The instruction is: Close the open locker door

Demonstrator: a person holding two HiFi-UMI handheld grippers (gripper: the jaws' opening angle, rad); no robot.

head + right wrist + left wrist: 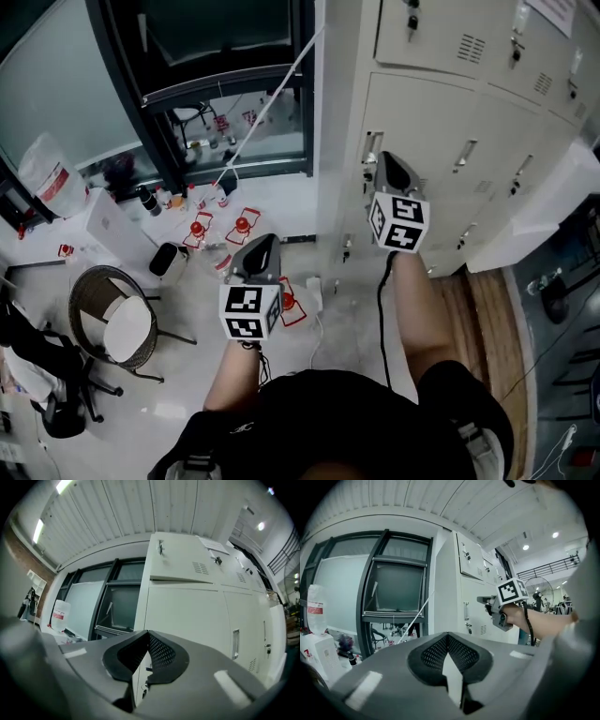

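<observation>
Two claws, both shut, empty — right claw (384, 161) by lockers (441, 112), left claw (266, 244) near floor bottles (221, 195).

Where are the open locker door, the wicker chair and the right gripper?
open locker door (548, 211), head view, its pale panel.
wicker chair (84, 307), head view, woven backrest rim.
right gripper (384, 161), head view, closed jaw tips.
</observation>
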